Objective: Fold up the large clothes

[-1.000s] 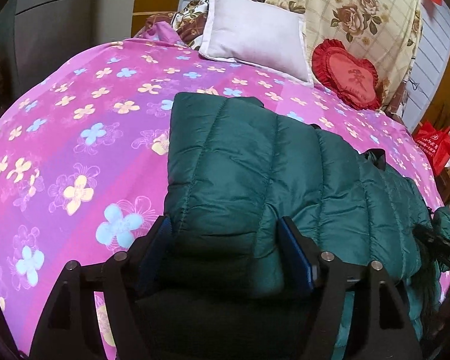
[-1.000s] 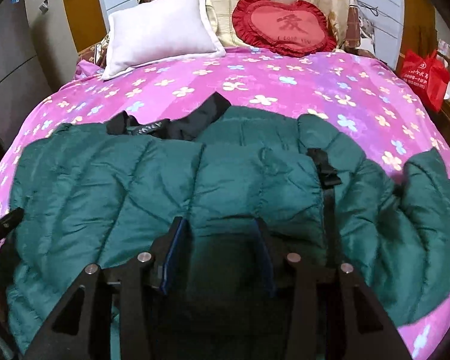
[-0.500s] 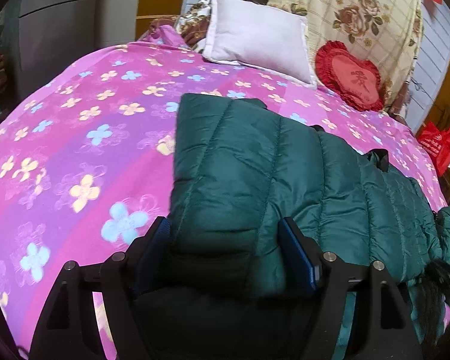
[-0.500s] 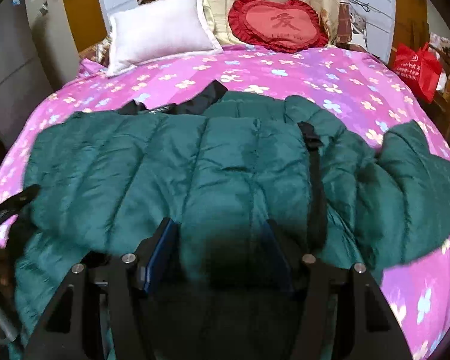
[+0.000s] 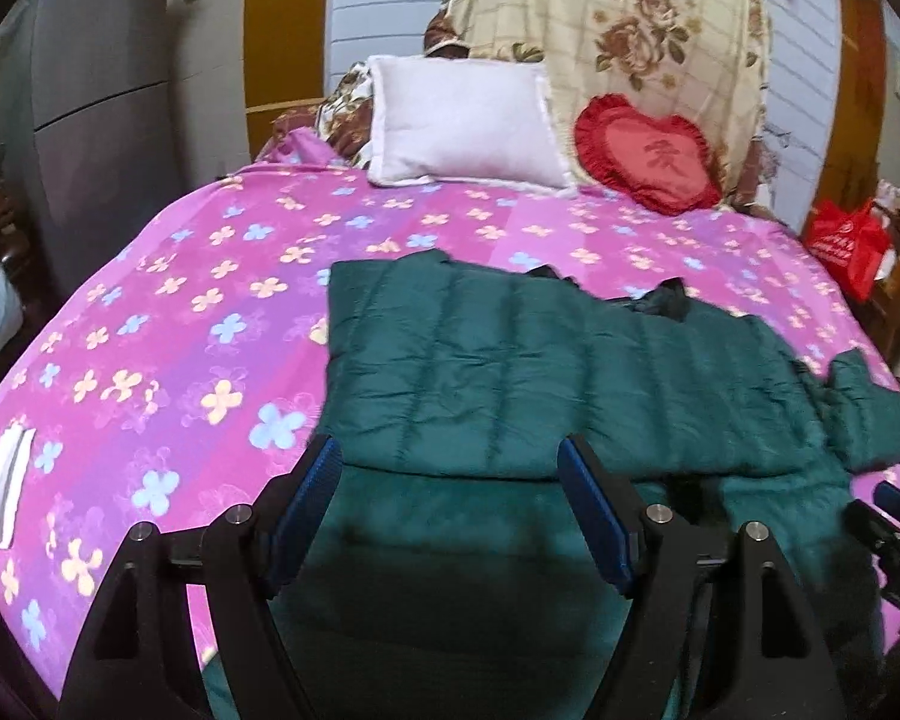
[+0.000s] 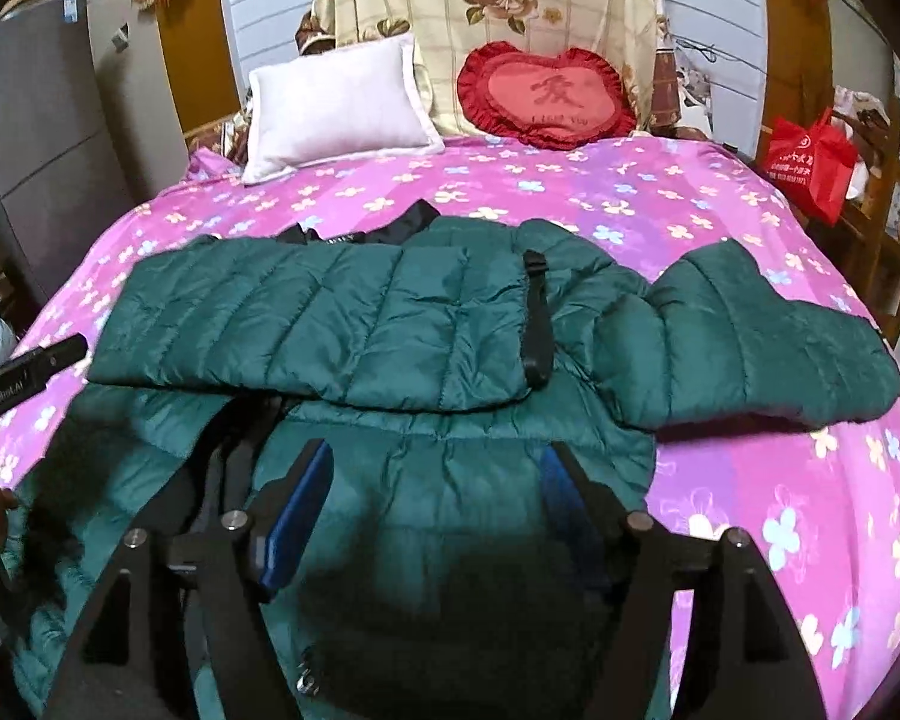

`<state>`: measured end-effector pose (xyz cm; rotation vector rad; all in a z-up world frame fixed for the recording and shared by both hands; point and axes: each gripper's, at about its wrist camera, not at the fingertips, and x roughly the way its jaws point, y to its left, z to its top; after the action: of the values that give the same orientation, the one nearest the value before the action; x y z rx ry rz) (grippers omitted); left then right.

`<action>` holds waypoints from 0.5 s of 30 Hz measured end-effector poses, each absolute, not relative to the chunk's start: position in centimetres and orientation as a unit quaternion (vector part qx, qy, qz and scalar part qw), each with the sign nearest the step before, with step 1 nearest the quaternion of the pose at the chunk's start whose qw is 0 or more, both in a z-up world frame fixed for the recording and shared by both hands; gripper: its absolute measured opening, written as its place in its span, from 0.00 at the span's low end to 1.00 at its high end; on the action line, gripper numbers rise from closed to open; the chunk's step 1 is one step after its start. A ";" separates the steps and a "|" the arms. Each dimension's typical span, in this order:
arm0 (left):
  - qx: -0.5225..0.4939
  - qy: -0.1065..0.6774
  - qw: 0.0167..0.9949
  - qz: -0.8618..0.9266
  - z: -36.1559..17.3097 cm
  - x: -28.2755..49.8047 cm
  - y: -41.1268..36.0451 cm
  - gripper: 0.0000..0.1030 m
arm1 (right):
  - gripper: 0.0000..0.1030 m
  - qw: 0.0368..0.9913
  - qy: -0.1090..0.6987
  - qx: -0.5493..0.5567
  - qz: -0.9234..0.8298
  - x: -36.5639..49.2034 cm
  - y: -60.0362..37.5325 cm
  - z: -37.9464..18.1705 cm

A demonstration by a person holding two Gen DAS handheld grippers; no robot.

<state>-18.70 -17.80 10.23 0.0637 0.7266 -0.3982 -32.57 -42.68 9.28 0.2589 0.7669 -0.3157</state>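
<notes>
Your left gripper (image 5: 450, 474) hangs over the near part of the green jacket (image 5: 540, 360) with its jaws spread wide and nothing between the blue pads (image 5: 594, 516); the fabric lies loose below them. Your right gripper (image 6: 432, 480) is the same: jaws wide apart, pads clear of the cloth, no hold on anything.

The jacket lies across the middle of the pink flowered bedspread (image 5: 150, 330). Its far half is folded over toward you, so a padded panel rests on top of the lower layer, with a straight folded edge running just ahead of both grippers. In the right wrist view, one sleeve (image 6: 750, 336) sticks out flat to the right, lying on the bedspread. A black strap (image 6: 537, 324) runs down the folded panel beside that sleeve. Some dark lining shows at the far edge of the jacket, probably the collar, though the view is too small to be sure.

At the head of the bed a white pillow (image 5: 468, 120) leans beside a red heart cushion (image 5: 648, 156), both in front of a cream rose-patterned blanket (image 5: 618, 18). A red bag (image 6: 810, 162) sits off the right side of the bed. A crumpled white cloth (image 5: 0, 486) lies on the bedspread at the left edge of the left wrist view.
</notes>
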 end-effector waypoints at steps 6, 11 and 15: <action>0.045 0.337 0.917 -0.210 11.4 -20.9 -19.1 0.55 | 0.74 0.914 0.356 0.112 -0.159 -34.3 -42.2 10.8; 0.046 0.332 0.916 -0.218 11.7 -21.8 -20.3 0.55 | 0.78 0.916 0.348 0.108 -0.168 -34.8 -42.4 11.4; 0.049 0.331 0.915 -0.225 11.5 -21.9 -21.2 0.55 | 0.78 0.916 0.346 0.101 -0.173 -34.7 -42.3 11.6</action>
<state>-21.90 -21.22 11.55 0.1017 0.6816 -0.4641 -34.66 -42.30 11.58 0.2071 0.7129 -0.3555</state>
